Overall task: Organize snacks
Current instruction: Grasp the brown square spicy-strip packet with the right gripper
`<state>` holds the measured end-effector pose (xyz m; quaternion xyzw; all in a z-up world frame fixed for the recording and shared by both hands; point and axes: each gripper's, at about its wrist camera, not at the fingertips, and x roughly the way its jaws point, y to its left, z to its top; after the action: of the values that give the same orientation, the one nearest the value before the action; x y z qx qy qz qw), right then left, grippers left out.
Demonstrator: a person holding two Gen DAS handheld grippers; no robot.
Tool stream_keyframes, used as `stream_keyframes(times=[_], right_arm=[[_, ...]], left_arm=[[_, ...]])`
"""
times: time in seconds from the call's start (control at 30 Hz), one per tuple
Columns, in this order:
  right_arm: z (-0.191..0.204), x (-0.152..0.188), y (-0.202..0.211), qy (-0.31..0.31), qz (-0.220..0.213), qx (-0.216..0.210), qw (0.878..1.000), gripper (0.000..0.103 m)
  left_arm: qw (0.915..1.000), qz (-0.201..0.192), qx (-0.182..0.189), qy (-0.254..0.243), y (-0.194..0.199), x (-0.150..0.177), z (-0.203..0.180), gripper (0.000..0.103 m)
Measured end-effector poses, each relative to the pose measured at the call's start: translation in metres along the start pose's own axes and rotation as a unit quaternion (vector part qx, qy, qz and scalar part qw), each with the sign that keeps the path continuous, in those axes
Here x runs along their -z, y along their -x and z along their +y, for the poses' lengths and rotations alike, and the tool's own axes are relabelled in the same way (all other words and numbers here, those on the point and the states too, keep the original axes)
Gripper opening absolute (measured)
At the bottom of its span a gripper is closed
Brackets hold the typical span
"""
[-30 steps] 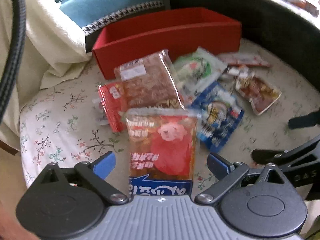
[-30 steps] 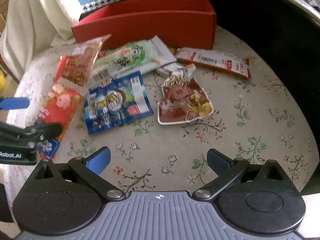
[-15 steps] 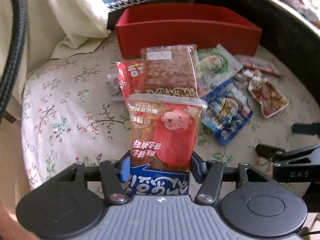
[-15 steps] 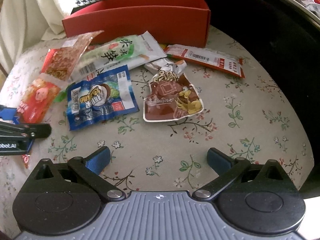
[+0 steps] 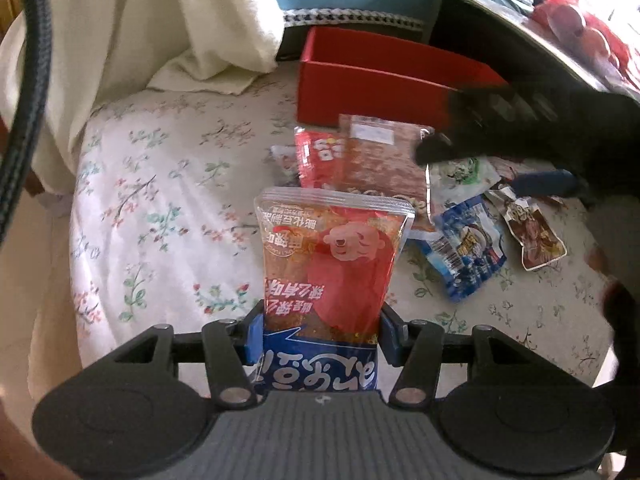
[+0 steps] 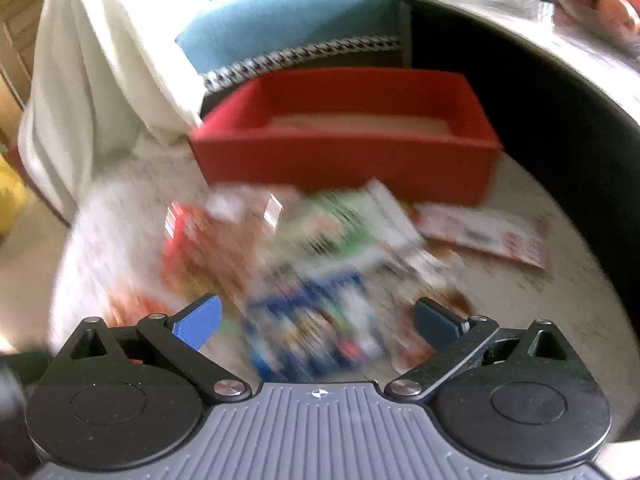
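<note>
Chinese print on red snack packet (image 5: 332, 264), clamped by left gripper (image 5: 320, 336).

Left tongs (image 5: 320, 330) have just closed on red snack pack (image 5: 332, 264), pads pressing both edges. Other packets (image 5: 468, 248) lie on the floral desk (image 5: 160, 216) before red box (image 5: 368, 84).

- Snack packet (image 5: 332, 264): glossy clear-and-red plastic film, crimped top seal.
- Red box (image 6: 344, 152): matt card, smooth walls.
- Tablecloth (image 5: 160, 200): woven cloth, floral print, matt.
- White cover (image 5: 120, 20): soft, coarse-textured cloth.
- Left gripper (image 5: 320, 336): matt black plastic arms, blue pads, bright metal pivot pins.
- Blue packet (image 5: 468, 248): shiny foil-like film.
</note>
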<state>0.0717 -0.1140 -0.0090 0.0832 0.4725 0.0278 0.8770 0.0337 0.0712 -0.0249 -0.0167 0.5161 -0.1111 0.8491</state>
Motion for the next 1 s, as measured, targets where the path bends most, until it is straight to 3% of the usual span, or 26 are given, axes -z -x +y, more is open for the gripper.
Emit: stream_keyframes(times=[0.23,0.4,0.5,0.57,0.7,0.87,1.0], right_arm=[[0.042,-0.024,-0.045,-0.040,0.054,-0.003,0.998,0.100],[0.055,-0.021,-0.077,-0.034,0.090,0.039,0.995,0.099],[0.059,-0.014,-0.077,0.007,0.078,0.052,0.996,0.097],[0.055,-0.009,-0.069,0.033,0.082,0.043,0.995,0.086],[0.026,0.001,-0.049,0.045,0.095,0.036,0.994,0.079],[-0.006,0.018,-0.019,0.048,0.094,0.028,0.994,0.077],[-0.017,0.033,-0.018,0.066,0.095,0.052,0.992,0.081]], left_arm=[[0.9987,0.007,0.023,0.044,0.005,0.001,0.024,0.048],[0.9983,0.011,0.031,0.048,0.006,0.001,0.024,0.048],[0.9986,0.010,0.030,0.042,0.006,0.001,0.023,0.048],[0.9987,0.014,0.033,0.037,0.005,0.002,0.022,0.048],[0.9994,0.016,0.025,0.019,0.002,0.004,0.013,0.048],[0.9996,0.023,0.013,0.003,-0.004,0.006,0.002,0.049],[0.9992,0.030,-0.006,-0.025,-0.016,0.006,-0.014,0.052]])
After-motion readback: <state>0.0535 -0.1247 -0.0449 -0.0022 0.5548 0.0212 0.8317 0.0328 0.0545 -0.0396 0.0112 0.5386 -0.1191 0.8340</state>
